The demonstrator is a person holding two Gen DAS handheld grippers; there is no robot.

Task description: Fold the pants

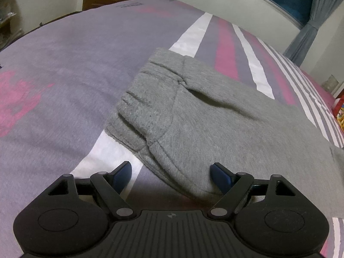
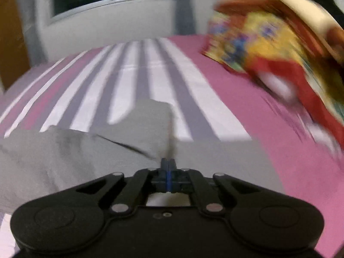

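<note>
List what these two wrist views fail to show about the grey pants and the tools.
- Grey pants, left wrist view: the leg end runs off the right edge.
- Pants' near hem, left wrist view: hidden behind the open left tool.
- Right tool, right wrist view: shut, but motion blur hides whether cloth is pinched.
- Colourful item, right wrist view: too blurred to identify.

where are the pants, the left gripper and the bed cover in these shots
pants [image 1: 215, 118]: left wrist view, on the flat grey fabric below the pocket slit
left gripper [image 1: 172, 173]: left wrist view, midway between its blue fingertips
bed cover [image 1: 64, 75]: left wrist view, on bare purple cloth
</note>
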